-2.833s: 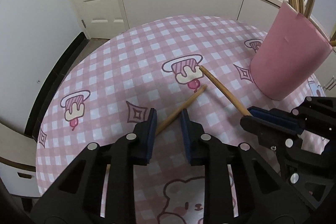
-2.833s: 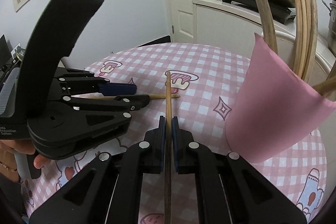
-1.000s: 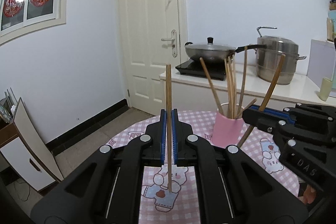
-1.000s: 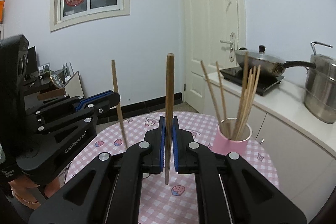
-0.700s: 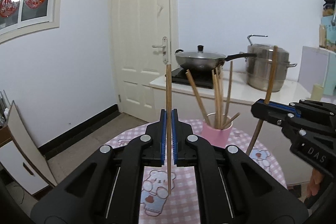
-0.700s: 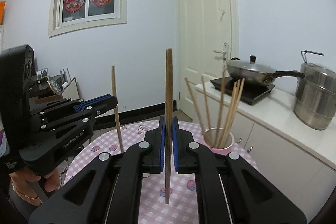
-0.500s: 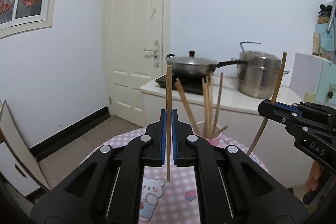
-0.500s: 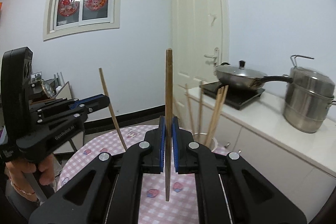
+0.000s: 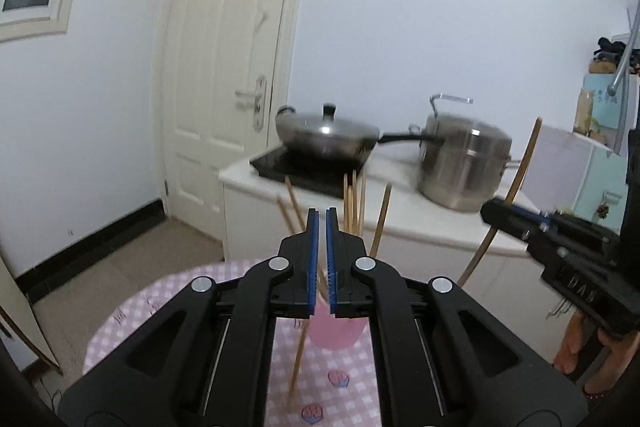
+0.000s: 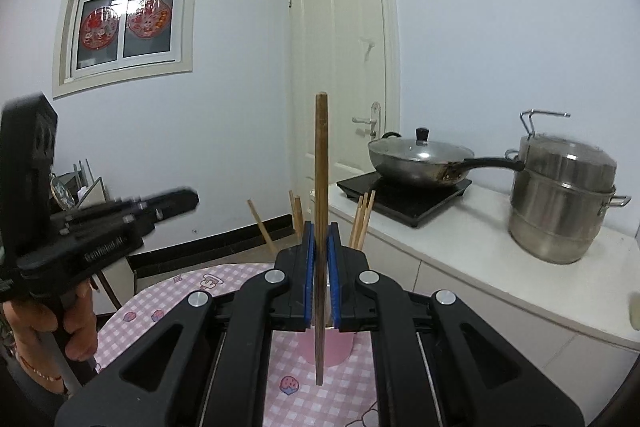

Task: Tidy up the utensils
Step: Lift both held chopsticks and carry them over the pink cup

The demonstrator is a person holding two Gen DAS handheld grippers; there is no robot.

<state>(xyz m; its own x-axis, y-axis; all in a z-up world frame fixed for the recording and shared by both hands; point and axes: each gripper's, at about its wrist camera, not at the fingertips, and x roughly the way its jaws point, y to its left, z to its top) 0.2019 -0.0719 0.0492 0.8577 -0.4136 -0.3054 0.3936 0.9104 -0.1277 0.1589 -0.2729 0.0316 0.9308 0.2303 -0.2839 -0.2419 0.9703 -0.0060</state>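
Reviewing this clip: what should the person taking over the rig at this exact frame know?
Left gripper: jaws a sliver apart, nothing between the tips.
Right gripper: shut on an upright chopstick, lined up with the pink cup on the table.
Done: several chopsticks stand in the cup.
Unclear: a slanted chopstick shows below the left jaws, in front of the cup; I cannot tell whether it is in the cup.
Left: lower and release the right one into the cup, then check the slanted one.

Both grippers are showing black plastic bodies. The left gripper [image 9: 322, 259] and right gripper [image 10: 320, 267] are wearing blue pads and silver screws. A red bracelet is circling the bare left wrist.
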